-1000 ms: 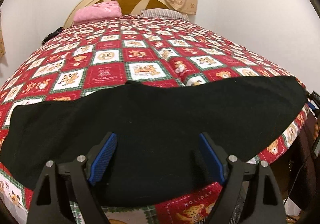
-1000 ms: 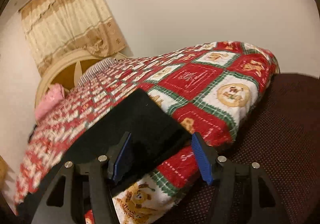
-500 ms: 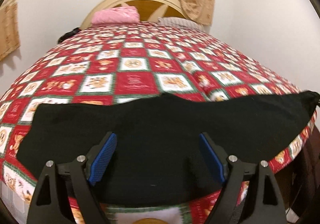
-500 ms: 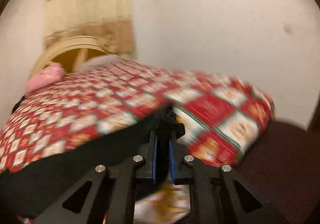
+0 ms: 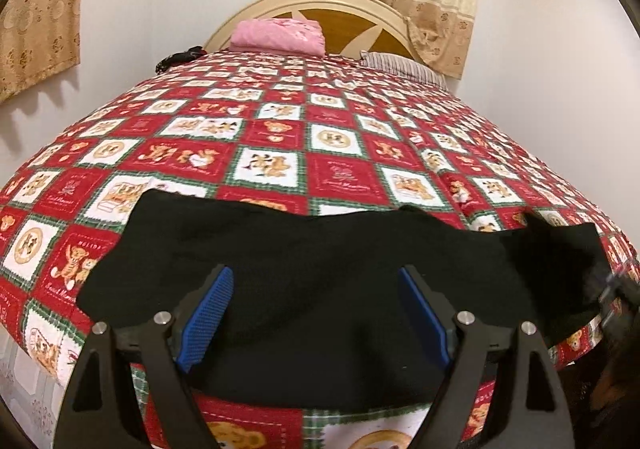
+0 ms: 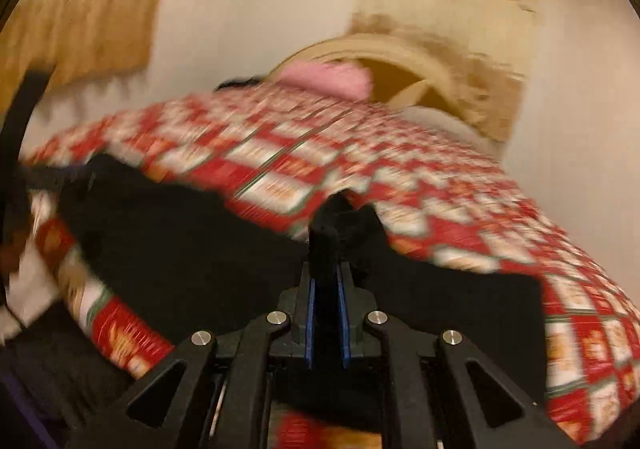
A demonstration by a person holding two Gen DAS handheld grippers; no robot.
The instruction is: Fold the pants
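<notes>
From the left wrist view, the black pants (image 5: pixel 320 289) are seen spread flat across the near part of a bed covered by a red, white and green patchwork quilt (image 5: pixel 280 153). Their long axis runs left to right along the near edge of the bed, and the right end (image 5: pixel 560 249) is lifted and bunched. The left gripper (image 5: pixel 316 313) is held above the cloth with its blue pads well apart and nothing between them. A pink folded cloth (image 5: pixel 280 35) and a striped pillow (image 5: pixel 400 67) lie at the far end, against the headboard (image 5: pixel 332 5).

The right wrist view is blurred by motion. The right gripper (image 6: pixel 326 289) is closed tight, and a fold of the pants (image 6: pixel 332 225) is pinched between its pads, sticking up beyond the tips. The rest of the pants (image 6: pixel 180 249) appears to trail away to the left over the quilt (image 6: pixel 440 201), though the blur makes their outline uncertain. No containers are seen in either view.
</notes>
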